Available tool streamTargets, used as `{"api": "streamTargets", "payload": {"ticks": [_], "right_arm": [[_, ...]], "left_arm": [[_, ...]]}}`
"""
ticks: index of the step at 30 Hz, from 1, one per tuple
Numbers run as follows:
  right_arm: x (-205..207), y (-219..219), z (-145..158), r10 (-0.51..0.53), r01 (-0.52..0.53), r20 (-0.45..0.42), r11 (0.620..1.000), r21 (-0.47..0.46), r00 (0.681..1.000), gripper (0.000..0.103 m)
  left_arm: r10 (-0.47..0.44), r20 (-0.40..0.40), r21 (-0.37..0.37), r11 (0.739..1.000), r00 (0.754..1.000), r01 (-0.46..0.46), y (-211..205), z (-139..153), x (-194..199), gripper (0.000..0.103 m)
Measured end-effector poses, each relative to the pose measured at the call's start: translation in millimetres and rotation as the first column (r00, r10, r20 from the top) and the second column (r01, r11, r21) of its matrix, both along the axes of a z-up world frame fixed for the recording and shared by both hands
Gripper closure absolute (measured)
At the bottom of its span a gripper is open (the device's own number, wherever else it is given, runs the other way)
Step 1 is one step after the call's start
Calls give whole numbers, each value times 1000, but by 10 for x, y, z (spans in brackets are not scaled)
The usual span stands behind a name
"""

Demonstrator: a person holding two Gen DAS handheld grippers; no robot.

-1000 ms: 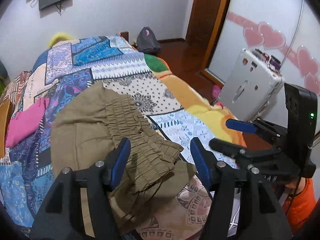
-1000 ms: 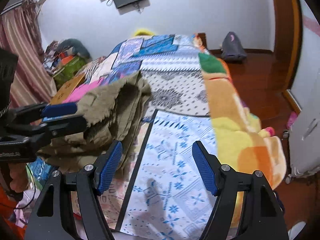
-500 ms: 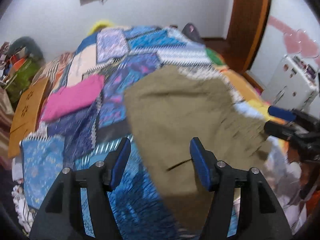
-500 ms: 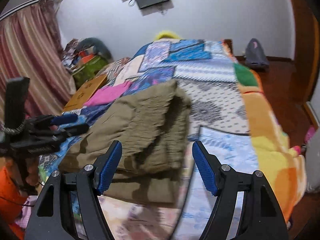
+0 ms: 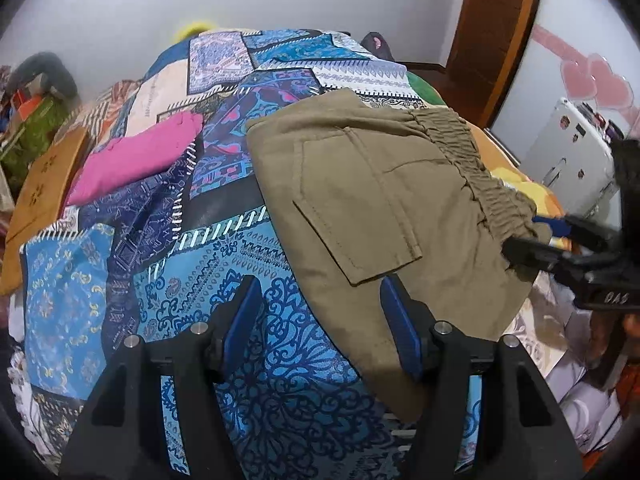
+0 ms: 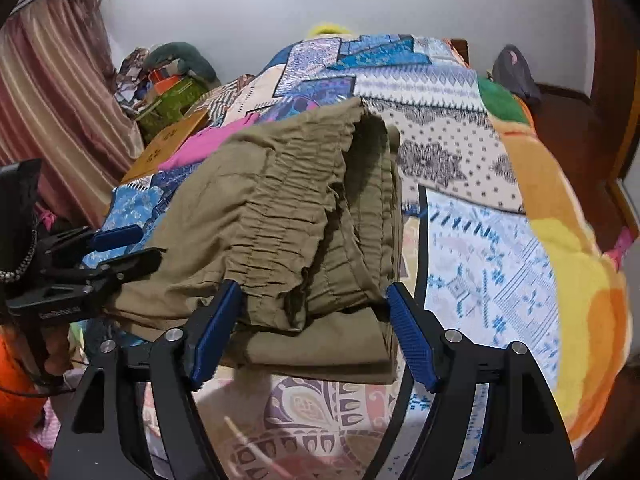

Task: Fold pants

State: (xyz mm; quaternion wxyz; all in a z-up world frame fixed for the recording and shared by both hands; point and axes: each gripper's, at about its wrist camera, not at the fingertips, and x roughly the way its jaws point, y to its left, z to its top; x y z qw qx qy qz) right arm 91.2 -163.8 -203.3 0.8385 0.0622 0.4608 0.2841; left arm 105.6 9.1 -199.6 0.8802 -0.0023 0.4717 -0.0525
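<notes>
Olive-brown pants (image 5: 384,208) lie folded on the patchwork bedspread (image 5: 168,208), back pocket up, gathered elastic waistband toward the right. My left gripper (image 5: 322,324) is open and empty, its right finger just over the pants' near edge. My right gripper (image 6: 310,336) is open at the waistband end of the folded pants (image 6: 296,216), jaws wide with the fabric stack between and beyond them, not pinched. Each gripper shows in the other's view: the right one (image 5: 560,240) at the waistband, the left one (image 6: 116,248) at the far side.
A folded pink garment (image 5: 136,156) lies on the bed to the left of the pants. An orange board (image 5: 44,192) and clutter sit at the bed's left side. A white appliance (image 5: 568,152) and wooden door frame stand to the right.
The pants went from a bunched heap to a flat folded stack. My left gripper swung left along the bed; my right gripper moved in close to the waistband end.
</notes>
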Motion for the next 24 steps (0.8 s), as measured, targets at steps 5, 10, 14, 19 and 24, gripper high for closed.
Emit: {"api": "streamTargets", "payload": {"ticks": [5, 10, 14, 19, 24], "right_arm": [[17, 57, 65, 45, -45, 3, 998, -34, 999, 28], [85, 63, 80, 88, -87, 2, 994, -69, 996, 28], [205, 41, 78, 106, -105, 2, 989, -109, 994, 28], [421, 39, 99, 138, -126, 37, 966, -226, 990, 28], [814, -11, -11, 96, -80, 37, 947, -310, 995, 28]], "left_arm": [[48, 51, -21, 999, 998, -47, 193, 247, 258, 41], [61, 66, -23, 998, 996, -60, 373, 348, 711, 38], [-29, -64, 19, 999, 998, 30, 216, -55, 1088, 37], [-38, -43, 53, 998, 998, 40, 138, -239, 1133, 36], [-30, -43, 55, 998, 999, 32, 117, -294, 1100, 36]]}}
